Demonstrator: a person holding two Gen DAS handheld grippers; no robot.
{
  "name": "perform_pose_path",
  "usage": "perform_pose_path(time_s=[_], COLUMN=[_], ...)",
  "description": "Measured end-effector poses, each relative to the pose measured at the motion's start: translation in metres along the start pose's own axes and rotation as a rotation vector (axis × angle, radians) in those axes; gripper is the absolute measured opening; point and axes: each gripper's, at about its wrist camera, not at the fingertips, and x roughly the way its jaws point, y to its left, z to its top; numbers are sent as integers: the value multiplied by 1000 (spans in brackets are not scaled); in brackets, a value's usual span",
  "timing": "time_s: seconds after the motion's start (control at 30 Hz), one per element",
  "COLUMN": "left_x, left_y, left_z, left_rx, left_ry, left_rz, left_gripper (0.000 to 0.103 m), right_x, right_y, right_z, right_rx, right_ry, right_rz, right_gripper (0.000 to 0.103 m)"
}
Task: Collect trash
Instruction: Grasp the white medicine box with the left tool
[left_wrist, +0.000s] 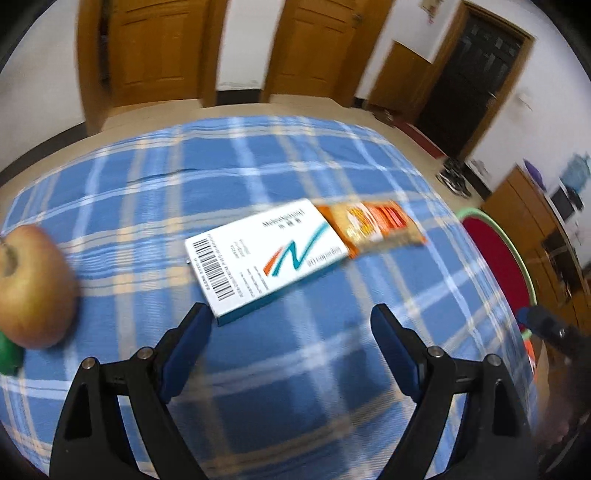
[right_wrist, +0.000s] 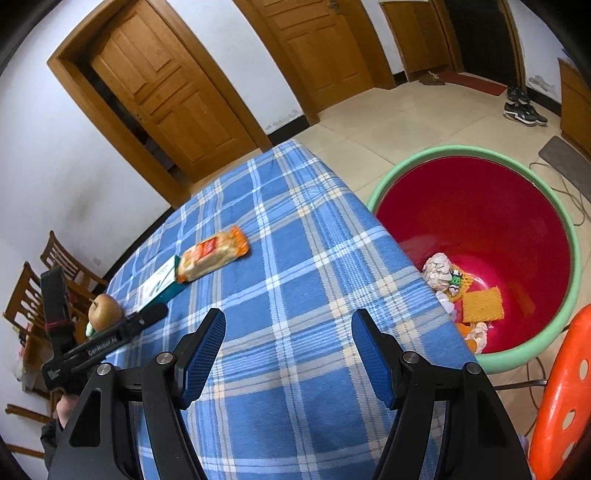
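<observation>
Partway done. Red basin (right_wrist: 476, 225) at frame right already held several scraps, bottom left of its bowl. Left on the plaid table (left_wrist: 295, 166): one white box (left_wrist: 266, 258) mid-frame, one orange snack packet (left_wrist: 373, 227) touching its upper right end. One apple (left_wrist: 33, 288) at left edge, probably not trash. Left gripper (left_wrist: 291, 314) jaws apart, empty, just below the box. Right gripper (right_wrist: 288, 325) jaws apart, empty, over bare cloth.

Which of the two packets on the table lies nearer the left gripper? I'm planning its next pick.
The white box with the barcode: its corner sits just ahead of the open left gripper. The orange snack wrapper lies beyond the box.
</observation>
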Motion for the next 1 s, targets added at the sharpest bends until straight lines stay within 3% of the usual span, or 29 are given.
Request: perform_pose_path(time_s=[0.1, 0.2, 0.43, 0.63, 0.83, 1.0], left_x=[1, -3, -12, 4, 24, 28], left_y=[-19, -35, -37, -20, -18, -25], left_z=[-3, -6, 8, 30, 35, 30], left_rx=[50, 98, 162, 165, 202, 216], left_ry=[26, 34, -2, 2, 45, 30], left_rz=[-37, -27, 110, 174, 116, 132], left_gripper=[87, 87, 87, 87, 86, 73], right_x=[-2, -3, -6, -7, -8, -4], right_y=[-5, -10, -18, -21, -22, -20], right_z=[1, 1, 2, 3, 5, 9], right_rx=[14, 27, 42, 52, 45, 35], right_ry=[-4, -7, -12, -12, -14, -8], right_rz=[2, 2, 11, 15, 9, -1], right_gripper=[72, 72, 72, 72, 72, 72])
